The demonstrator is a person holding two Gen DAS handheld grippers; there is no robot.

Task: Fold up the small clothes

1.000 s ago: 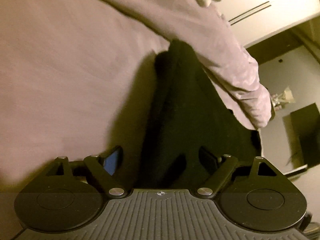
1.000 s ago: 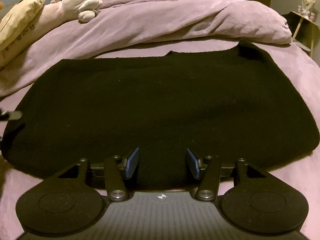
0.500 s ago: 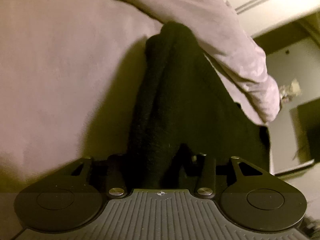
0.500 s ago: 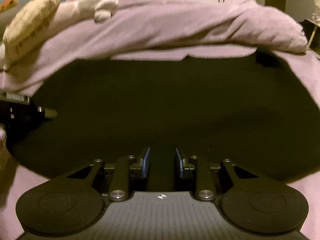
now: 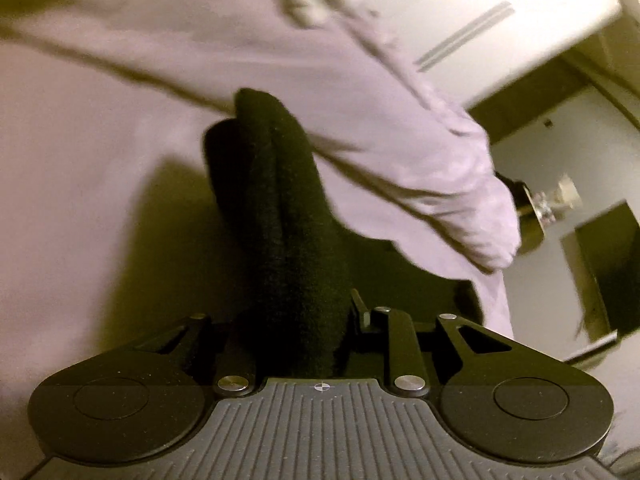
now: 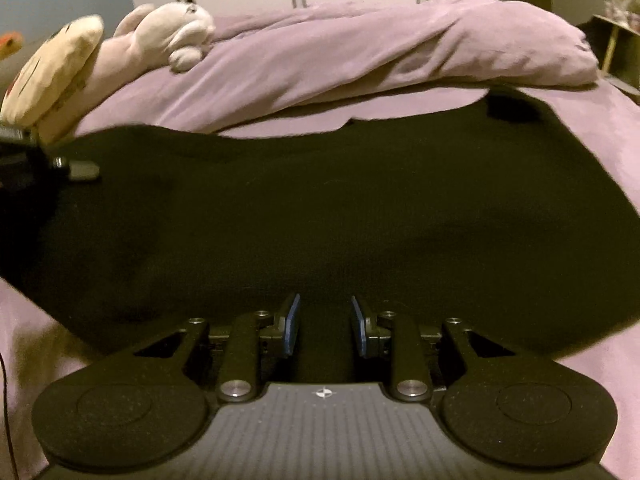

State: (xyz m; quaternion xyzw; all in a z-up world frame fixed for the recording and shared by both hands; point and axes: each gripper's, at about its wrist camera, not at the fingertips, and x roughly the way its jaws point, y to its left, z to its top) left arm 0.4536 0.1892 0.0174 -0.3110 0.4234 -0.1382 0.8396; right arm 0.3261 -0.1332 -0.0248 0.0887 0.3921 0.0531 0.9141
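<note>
Left wrist view: the left gripper [image 5: 304, 332] has a thick bunch of the black sweater [image 5: 280, 208] between its jaws, which are closing on it. The cloth rises from the jaws as a folded ridge over the purple sheet [image 5: 88, 184], with the rumpled duvet [image 5: 400, 128] just behind it. The picture is blurred, so the pads themselves are hidden by the knit.

Right wrist view: the right gripper [image 6: 324, 326] is clamped on the near hem of the sweater [image 6: 320, 208], its blue pads [image 6: 291, 322] narrowed with dark cloth between them. The sweater lies spread across the bed, its collar toward the duvet [image 6: 360, 52]. The left gripper [image 6: 48, 168] shows at the sweater's left edge, which is lifted off the sheet. A stuffed toy [image 6: 172, 36] and a pillow [image 6: 52, 76] sit at the far left.

The step looks like folding one side over. To do it well, both grips should stay firm, the lifted edge should travel level across the body, and the right hand should keep the hem taut so no crease bunches underneath.
</note>
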